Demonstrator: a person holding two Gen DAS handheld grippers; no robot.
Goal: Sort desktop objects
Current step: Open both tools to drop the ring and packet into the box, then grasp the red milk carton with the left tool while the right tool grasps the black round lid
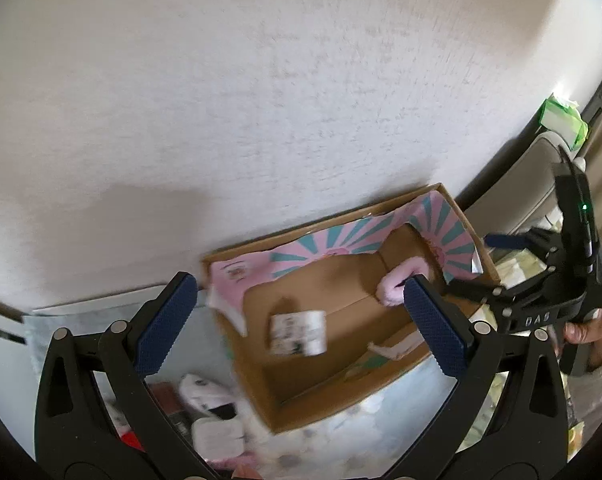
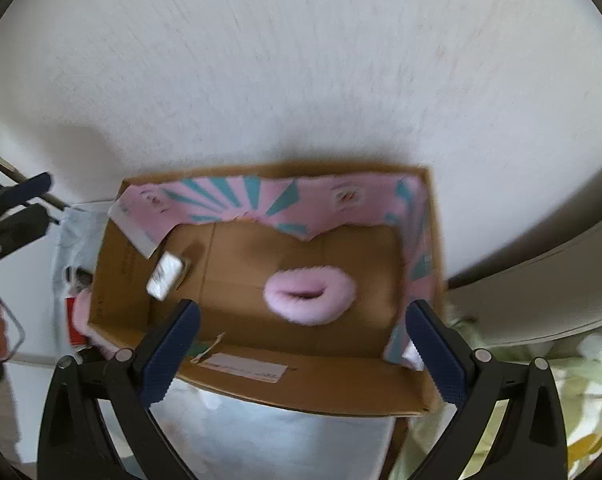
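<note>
Both claws hang over the cardboard box [image 2: 261,392] with jaws spread wide, released and grasping nothing: the left claw [image 1: 301,320] above its near corner, the right claw [image 2: 301,352] above its front wall. On the box floor lie a fluffy pink ring [image 2: 310,295] and, well apart, a small white printed packet [image 2: 164,276], blurred in both views
</note>
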